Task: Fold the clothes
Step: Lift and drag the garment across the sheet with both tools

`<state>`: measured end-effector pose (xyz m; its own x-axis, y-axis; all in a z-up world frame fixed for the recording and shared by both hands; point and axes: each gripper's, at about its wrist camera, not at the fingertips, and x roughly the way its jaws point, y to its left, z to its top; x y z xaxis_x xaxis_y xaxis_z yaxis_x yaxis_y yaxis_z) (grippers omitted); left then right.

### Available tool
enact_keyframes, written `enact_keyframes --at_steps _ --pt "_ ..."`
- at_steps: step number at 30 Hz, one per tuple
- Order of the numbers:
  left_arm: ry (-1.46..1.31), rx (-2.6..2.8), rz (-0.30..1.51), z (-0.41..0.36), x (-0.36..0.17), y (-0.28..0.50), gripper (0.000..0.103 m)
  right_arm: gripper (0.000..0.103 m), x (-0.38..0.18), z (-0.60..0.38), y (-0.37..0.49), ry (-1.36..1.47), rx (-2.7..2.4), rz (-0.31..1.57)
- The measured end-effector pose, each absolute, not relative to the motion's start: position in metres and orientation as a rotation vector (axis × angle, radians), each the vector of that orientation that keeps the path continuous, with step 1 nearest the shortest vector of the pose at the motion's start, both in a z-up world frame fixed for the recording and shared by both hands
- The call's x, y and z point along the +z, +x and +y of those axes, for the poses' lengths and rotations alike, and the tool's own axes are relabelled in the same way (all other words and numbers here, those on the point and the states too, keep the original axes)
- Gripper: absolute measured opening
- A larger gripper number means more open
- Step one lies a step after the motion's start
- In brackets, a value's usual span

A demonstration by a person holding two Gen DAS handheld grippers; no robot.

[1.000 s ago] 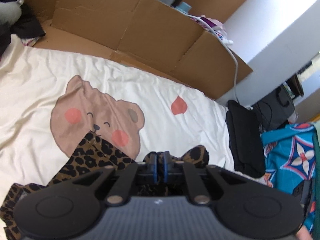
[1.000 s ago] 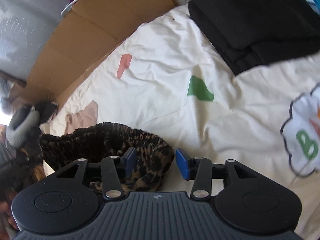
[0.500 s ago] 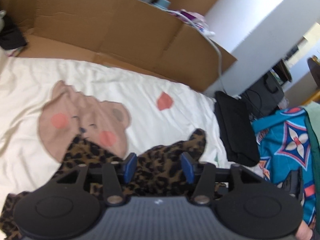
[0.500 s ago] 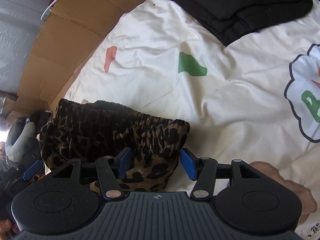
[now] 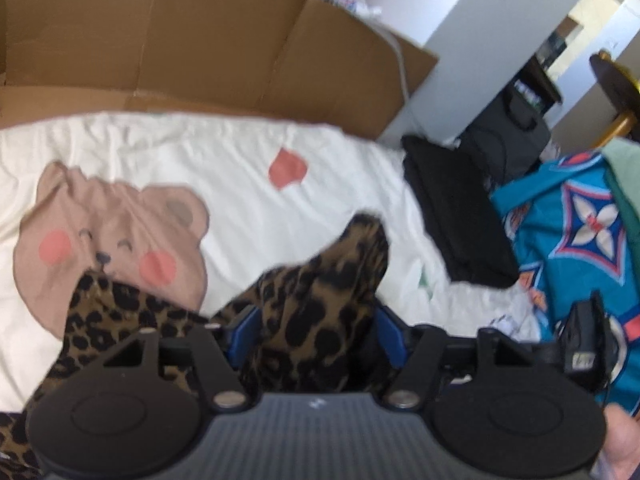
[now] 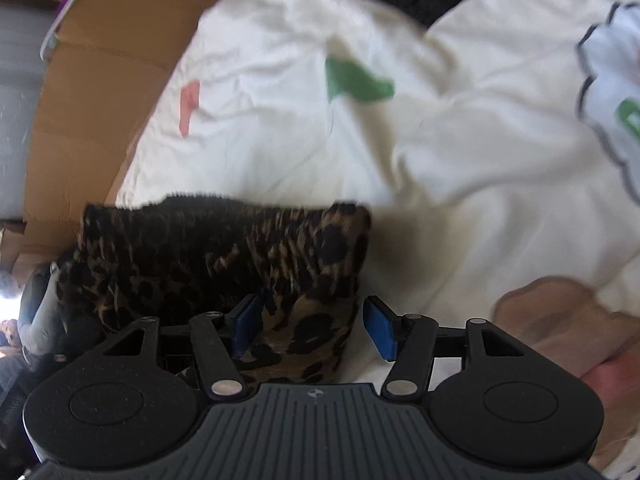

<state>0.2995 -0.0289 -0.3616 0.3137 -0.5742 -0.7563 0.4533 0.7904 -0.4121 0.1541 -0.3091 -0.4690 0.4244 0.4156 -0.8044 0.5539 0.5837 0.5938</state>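
Note:
A leopard-print garment [image 5: 320, 276] lies bunched on a cream sheet with a bear print [image 5: 224, 160]. In the left wrist view my left gripper [image 5: 318, 330] is open, its blue pads wide apart with a fold of the garment standing between them. In the right wrist view the same leopard-print garment [image 6: 224, 248] sits folded over, elastic waistband edge up. My right gripper [image 6: 310, 326] is open too, the cloth's right end lying between the pads and nearer the left one. Both views are motion-blurred.
A folded black garment [image 5: 456, 208] lies at the sheet's right edge, beside a blue patterned cloth [image 5: 576, 232]. A cardboard wall [image 5: 200, 40] runs along the far side of the sheet. A dark bag [image 5: 508, 144] and white wall [image 5: 460, 32] stand beyond. A hand [image 5: 622, 452] shows at lower right.
My left gripper went from shut on the garment to open, and the cloth now stands loose between its pads. The right gripper stayed open and shifted slightly over the garment.

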Motion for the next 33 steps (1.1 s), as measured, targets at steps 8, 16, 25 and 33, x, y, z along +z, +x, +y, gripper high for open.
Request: enact_keyframes --at_steps 8,16,25,33 --pt "-0.143 -0.594 1.064 -0.007 -0.366 0.315 0.007 0.009 -0.458 -0.315 0.163 0.866 -0.021 1.164" --pt "-0.182 -0.480 1.066 0.029 -0.365 0.341 0.005 0.008 -0.437 -0.325 0.192 0.663 0.055 1.112" --pt "-0.198 -0.399 1.052 0.064 -0.360 0.363 0.005 0.008 -0.414 -0.316 0.256 0.436 0.154 1.076" --pt "-0.223 -0.319 1.025 0.093 -0.353 0.378 0.005 0.008 -0.394 -0.294 0.317 0.290 0.235 1.027"
